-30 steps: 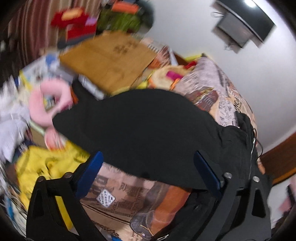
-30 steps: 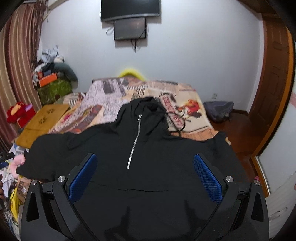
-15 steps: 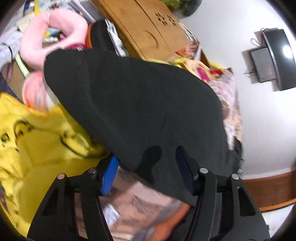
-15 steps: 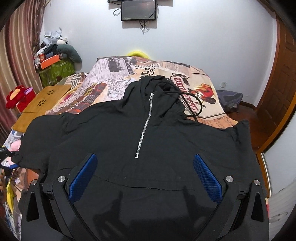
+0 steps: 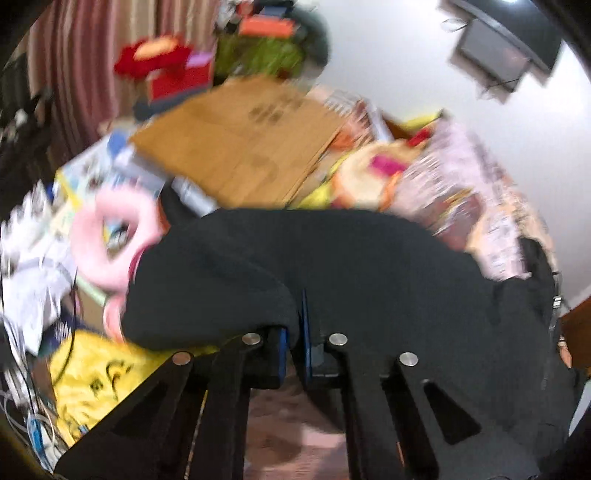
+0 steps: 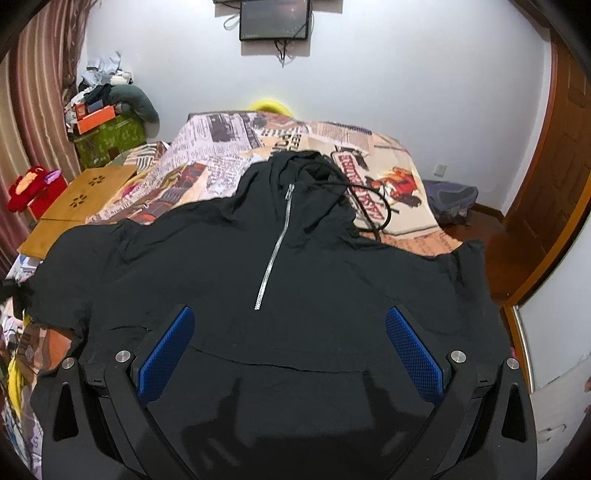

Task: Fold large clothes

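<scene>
A bed (image 6: 236,155) covered in a newspaper-print sheet fills the middle of a white-walled bedroom, with a dark screen (image 6: 274,19) mounted high on the far wall. Striped curtains (image 6: 33,110) hang down the left side. In front of them sit a red plush toy (image 6: 26,186), a green box (image 6: 109,138) piled with clutter, and a low wooden surface (image 6: 79,206) pressed against the bed's left edge. A wooden door (image 6: 554,177) stands at the far right, with a dark bag (image 6: 450,199) on the floor between it and the bed.

The black hoodie (image 6: 295,277) lies spread face up across the bed (hood toward the far wall, zipper running down the chest), its drawstring looping out onto the sheet on the right.

In the left wrist view, blurred by motion, the left hand-held gripper (image 5: 294,332) has its blue pads pressed together on a bunched fold of the hoodie's sleeve (image 5: 221,295). Beside that sleeve lie a pink ring-shaped cushion (image 5: 114,240) and a yellow cloth (image 5: 92,373).

The right hand-held gripper (image 6: 290,347) hovers over the hoodie's lower front with its fingers wide apart, clamping nothing.
</scene>
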Demonstrator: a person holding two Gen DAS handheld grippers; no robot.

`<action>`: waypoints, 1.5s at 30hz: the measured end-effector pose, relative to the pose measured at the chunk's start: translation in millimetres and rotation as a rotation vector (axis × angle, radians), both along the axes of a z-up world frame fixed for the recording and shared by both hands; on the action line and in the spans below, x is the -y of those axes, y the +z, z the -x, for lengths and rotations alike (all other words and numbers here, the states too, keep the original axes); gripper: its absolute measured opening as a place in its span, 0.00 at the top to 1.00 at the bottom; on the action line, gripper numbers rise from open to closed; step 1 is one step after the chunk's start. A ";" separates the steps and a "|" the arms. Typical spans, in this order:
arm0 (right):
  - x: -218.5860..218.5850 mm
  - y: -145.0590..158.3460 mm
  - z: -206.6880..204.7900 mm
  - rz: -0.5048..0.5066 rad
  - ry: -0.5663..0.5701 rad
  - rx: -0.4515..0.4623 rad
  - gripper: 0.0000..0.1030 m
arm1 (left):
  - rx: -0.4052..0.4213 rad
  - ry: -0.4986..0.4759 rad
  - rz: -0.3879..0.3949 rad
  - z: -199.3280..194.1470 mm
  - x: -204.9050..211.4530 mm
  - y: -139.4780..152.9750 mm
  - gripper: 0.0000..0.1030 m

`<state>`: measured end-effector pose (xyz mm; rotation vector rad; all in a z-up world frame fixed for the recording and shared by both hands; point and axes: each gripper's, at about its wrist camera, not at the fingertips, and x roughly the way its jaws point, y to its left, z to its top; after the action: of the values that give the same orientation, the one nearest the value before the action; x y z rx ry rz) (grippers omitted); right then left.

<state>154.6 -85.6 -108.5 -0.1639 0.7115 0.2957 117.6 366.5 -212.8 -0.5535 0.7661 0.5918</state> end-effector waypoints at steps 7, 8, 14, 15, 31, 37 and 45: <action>0.4 10.5 6.6 0.018 0.020 0.056 0.00 | 0.186 -0.166 -0.114 -43.3 55.2 97.0 0.97; 0.6 11.5 8.1 0.020 0.021 0.062 0.00 | 0.210 -0.198 -0.116 -49.4 67.0 108.7 0.97; 12.5 16.1 9.0 -0.016 0.019 0.082 0.00 | 0.303 -0.391 -0.114 -89.0 144.3 155.8 0.97; 15.4 16.4 8.0 -0.024 0.016 0.082 0.00 | 0.308 -0.420 -0.108 -95.9 156.2 159.0 0.97; 62.5 -0.8 -2.2 0.009 -0.063 0.055 0.00 | 0.109 -0.879 0.026 -181.0 357.0 86.2 0.97; 69.9 -10.4 -4.4 0.026 -0.073 0.029 0.00 | -0.033 -1.010 0.006 -176.9 398.8 42.0 0.97; 69.0 -13.3 -0.8 0.043 -0.075 0.015 0.00 | -0.157 -1.123 -0.003 -149.7 413.9 17.0 0.83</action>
<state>155.4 -154.6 -121.9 -0.1794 0.7073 0.2072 267.4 -47.4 -195.8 -0.0130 1.0771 -0.4116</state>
